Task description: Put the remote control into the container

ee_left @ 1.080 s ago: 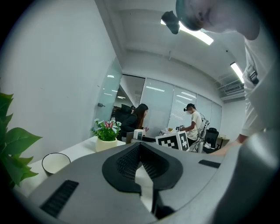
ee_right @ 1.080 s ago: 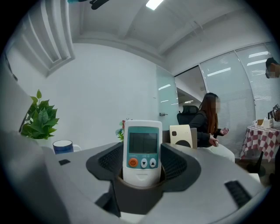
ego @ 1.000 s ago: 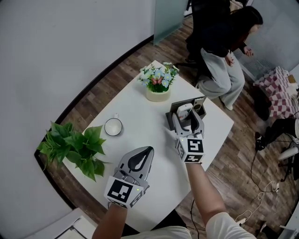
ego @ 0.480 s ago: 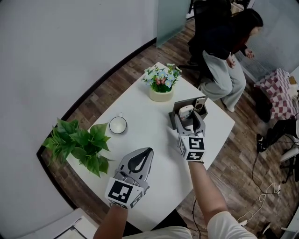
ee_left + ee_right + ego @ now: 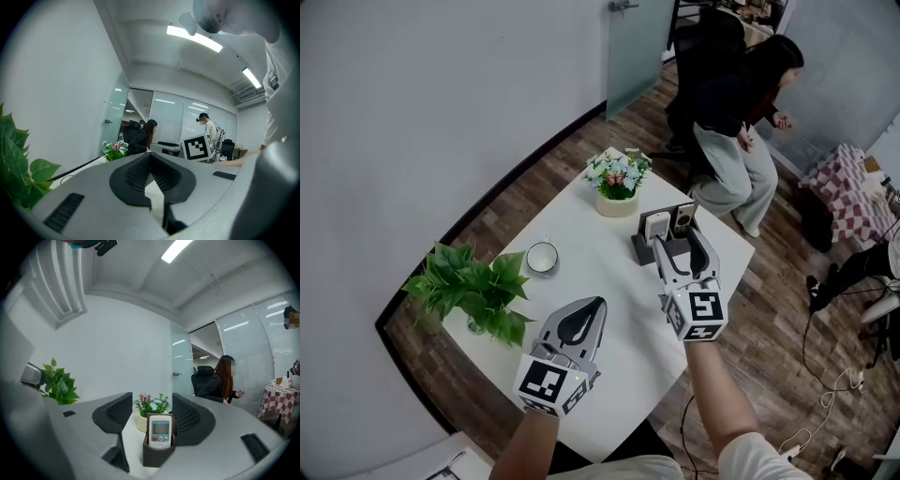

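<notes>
The white remote control (image 5: 160,431) stands upright in a dark container (image 5: 158,454) on the white table (image 5: 591,267). In the head view the remote (image 5: 657,225) sits in the container (image 5: 654,246) beside a second, dark remote (image 5: 683,220). My right gripper (image 5: 682,247) is open just short of the container, with nothing between its fingers (image 5: 115,413). My left gripper (image 5: 594,307) is shut and empty over the table's near side, its pads (image 5: 140,171) pressed together.
A flower pot (image 5: 617,183) stands at the table's far corner, a white cup (image 5: 542,257) at the left, a leafy green plant (image 5: 473,291) at the left edge. A person (image 5: 731,141) sits on a chair beyond the table. Wooden floor surrounds it.
My right gripper has drawn back from the container, and the white remote stays upright inside it. The left gripper has barely moved. The head view has shifted.
</notes>
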### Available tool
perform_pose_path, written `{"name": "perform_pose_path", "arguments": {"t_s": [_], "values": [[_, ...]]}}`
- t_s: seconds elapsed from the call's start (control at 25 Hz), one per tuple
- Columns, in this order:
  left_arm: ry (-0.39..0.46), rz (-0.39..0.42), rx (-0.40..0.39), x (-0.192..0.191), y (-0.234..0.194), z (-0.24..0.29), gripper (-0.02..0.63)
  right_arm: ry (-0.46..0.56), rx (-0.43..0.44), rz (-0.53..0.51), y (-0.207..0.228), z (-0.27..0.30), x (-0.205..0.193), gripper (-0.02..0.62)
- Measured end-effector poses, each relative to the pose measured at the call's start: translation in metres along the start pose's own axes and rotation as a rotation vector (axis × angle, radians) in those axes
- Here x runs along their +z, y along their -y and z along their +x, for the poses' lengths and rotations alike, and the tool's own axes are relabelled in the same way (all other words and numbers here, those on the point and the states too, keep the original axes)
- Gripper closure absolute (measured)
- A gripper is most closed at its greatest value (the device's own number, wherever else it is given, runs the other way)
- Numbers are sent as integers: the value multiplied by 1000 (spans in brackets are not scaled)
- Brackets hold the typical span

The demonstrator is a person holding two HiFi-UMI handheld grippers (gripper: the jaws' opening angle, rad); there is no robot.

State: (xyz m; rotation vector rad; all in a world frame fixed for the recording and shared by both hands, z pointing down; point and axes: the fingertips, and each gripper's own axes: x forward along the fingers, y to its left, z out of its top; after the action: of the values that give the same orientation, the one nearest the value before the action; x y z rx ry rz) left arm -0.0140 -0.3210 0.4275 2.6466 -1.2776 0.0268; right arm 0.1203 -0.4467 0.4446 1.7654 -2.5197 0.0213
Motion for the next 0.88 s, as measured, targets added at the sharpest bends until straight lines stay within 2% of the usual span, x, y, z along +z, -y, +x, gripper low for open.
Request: {"name": "perform_pose_path", "arguments": {"t_s": [0.08, 0.16, 0.2, 0.52, 0.76, 0.88], "values": [[18, 11, -18, 11, 9, -6, 597, -12, -8, -2, 0, -21, 8, 346], [38, 19, -37, 22, 18, -13, 597, -21, -24, -6, -2, -45, 17, 461], [48, 24, -46, 28, 21, -18, 597, -22, -22, -2, -5, -56, 22, 488], [74, 65, -114, 57, 49, -61, 597, -23, 22, 40, -48, -130, 63, 552], [73, 91, -131, 69, 58, -101, 597, -42, 62, 33, -86, -177, 72, 568], [66, 132, -133, 75, 58, -121, 597, -50, 84, 11, -104, -197, 76, 572]]}}
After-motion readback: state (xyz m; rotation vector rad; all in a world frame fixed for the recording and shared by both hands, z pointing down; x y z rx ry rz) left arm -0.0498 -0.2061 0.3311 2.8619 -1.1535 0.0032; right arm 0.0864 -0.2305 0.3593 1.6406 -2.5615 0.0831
